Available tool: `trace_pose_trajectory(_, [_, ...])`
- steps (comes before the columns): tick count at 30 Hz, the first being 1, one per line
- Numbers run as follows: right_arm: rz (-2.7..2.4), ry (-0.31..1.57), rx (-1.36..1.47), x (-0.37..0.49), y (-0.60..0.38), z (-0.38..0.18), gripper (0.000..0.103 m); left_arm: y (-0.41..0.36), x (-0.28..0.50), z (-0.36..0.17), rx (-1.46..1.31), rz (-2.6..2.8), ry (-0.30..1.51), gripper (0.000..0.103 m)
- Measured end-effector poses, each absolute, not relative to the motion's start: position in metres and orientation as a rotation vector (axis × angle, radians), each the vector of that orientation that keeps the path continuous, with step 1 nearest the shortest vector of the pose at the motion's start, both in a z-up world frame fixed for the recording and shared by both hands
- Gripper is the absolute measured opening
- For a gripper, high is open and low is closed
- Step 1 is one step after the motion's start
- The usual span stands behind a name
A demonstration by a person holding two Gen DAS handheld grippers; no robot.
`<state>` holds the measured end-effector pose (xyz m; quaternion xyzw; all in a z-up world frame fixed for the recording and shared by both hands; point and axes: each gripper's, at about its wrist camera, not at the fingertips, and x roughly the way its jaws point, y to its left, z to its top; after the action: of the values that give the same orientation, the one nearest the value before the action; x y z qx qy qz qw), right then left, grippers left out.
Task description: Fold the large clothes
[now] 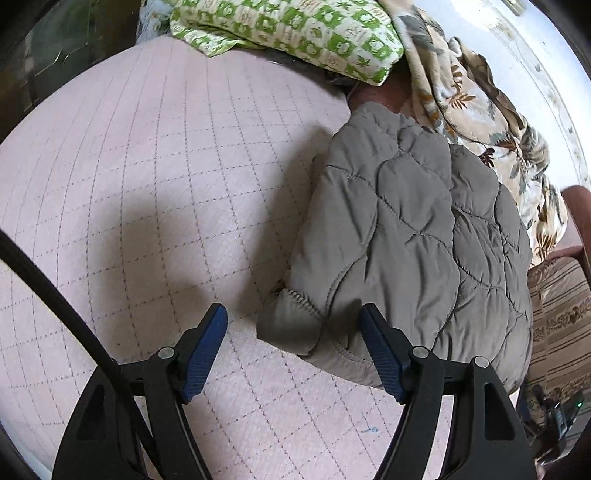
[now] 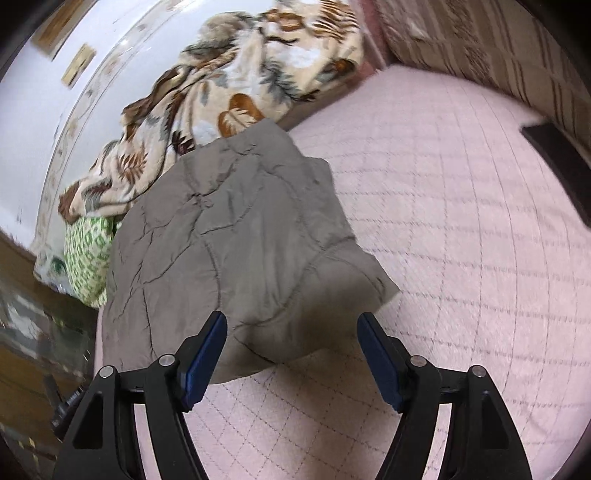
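- Left wrist view: the left hand-held gripper is hanging wide apart over the pink quilted bed, gripping nothing. The folded grey padded jacket is lying along the bed's right edge, its cuffed corner sitting between the blue pads without touching them. A green patterned pillow and a leaf-print blanket are lying at the far edge.
- Right wrist view: the right hand-held gripper is likewise standing wide and empty, the jacket lying just ahead near the bed's left edge, beside the blanket and pillow.

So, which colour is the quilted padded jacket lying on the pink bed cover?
Grey-brown quilted padded jacket, plain; the left wrist view shows it best.
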<state>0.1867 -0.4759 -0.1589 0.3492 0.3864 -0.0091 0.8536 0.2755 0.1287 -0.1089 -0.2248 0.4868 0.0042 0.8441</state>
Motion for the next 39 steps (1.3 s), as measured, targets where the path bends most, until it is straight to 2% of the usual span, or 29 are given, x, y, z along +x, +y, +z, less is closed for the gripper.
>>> trace_pose_trajectory(13, [-0.034,0.805,1.05,0.177,-0.502,-0.195,0.083,0.133,0.267,-0.141,-0.781,-0.05,1.087,0.075])
trace_pose_trajectory(19, [-0.044,0.764,1.137,0.184,-0.503,-0.211,0.083,0.125,0.269,-0.149,-0.86,-0.024,1.015,0.076])
trace_pose_trajectory(26, [-0.055,0.72,1.221,0.204,-0.506,-0.238,0.085,0.117,0.278,-0.166,-0.974,-0.022,0.942,0.084])
trace_pose_trajectory(28, [-0.053,0.689,1.213,0.213,-0.506,-0.237,0.091,0.114,0.281,-0.167,-0.994,-0.026,0.915,0.085])
trace_pose_trajectory(30, [-0.054,0.669,1.199,0.22,-0.504,-0.237,0.093,0.109,0.287,-0.168,-0.989,-0.027,0.896,0.088])
trace_pose_trajectory(32, [-0.056,0.684,1.131,0.229,-0.499,-0.233,0.085,0.103,0.293,-0.165,-0.942,-0.016,0.877,0.088])
trace_pose_trajectory(33, [-0.07,0.692,1.094,0.23,-0.497,-0.23,0.073,0.101,0.294,-0.162,-0.902,-0.01,0.875,0.087])
trace_pose_trajectory(34, [-0.074,0.693,1.061,0.231,-0.495,-0.228,0.062,0.096,0.296,-0.157,-0.848,0.0,0.869,0.078])
trace_pose_trajectory(35, [-0.084,0.707,0.977,0.233,-0.49,-0.218,0.056,0.092,0.298,-0.152,-0.797,0.006,0.864,0.071])
trace_pose_trajectory(36, [-0.098,0.713,0.891,0.232,-0.484,-0.208,0.048,0.086,0.299,-0.144,-0.716,0.02,0.857,0.067])
trace_pose_trajectory(38, [-0.123,0.715,0.745,0.234,-0.472,-0.191,0.043,0.066,0.301,-0.124,-0.515,0.062,0.832,0.054])
trace_pose_trajectory(39, [-0.142,0.716,0.633,0.236,-0.461,-0.18,0.041,0.056,0.301,-0.118,-0.422,0.083,0.82,0.052])
